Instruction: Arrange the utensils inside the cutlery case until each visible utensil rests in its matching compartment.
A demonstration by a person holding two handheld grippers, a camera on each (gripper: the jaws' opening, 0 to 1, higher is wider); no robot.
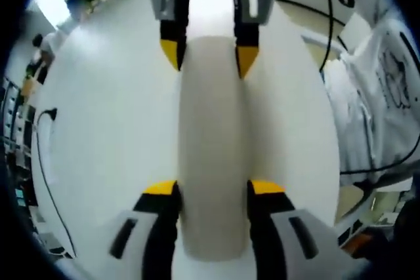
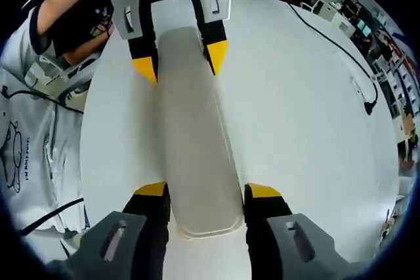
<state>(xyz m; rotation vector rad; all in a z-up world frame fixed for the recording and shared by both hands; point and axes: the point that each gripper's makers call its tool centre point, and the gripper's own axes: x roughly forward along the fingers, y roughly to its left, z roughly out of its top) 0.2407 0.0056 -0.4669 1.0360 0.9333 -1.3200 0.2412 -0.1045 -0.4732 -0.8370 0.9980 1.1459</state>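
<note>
A long cream cutlery case (image 1: 213,155) lies lengthwise on the white table (image 1: 111,116), its smooth top closed over whatever is inside. My left gripper (image 1: 213,188) clamps the near end in the left gripper view, a jaw pressed to each long side. At the far end my right gripper (image 1: 209,57) straddles the case the same way. In the right gripper view the case (image 2: 197,149) runs away from me. My right gripper (image 2: 207,190) is shut on its rounded near end, and the left gripper (image 2: 180,60) holds the far end.
A person in a white printed T-shirt (image 2: 26,142) stands close to the table edge, seen also as the T-shirt (image 1: 387,90). A black cable (image 2: 341,50) crosses the table towards its far side. Desks and people fill the background.
</note>
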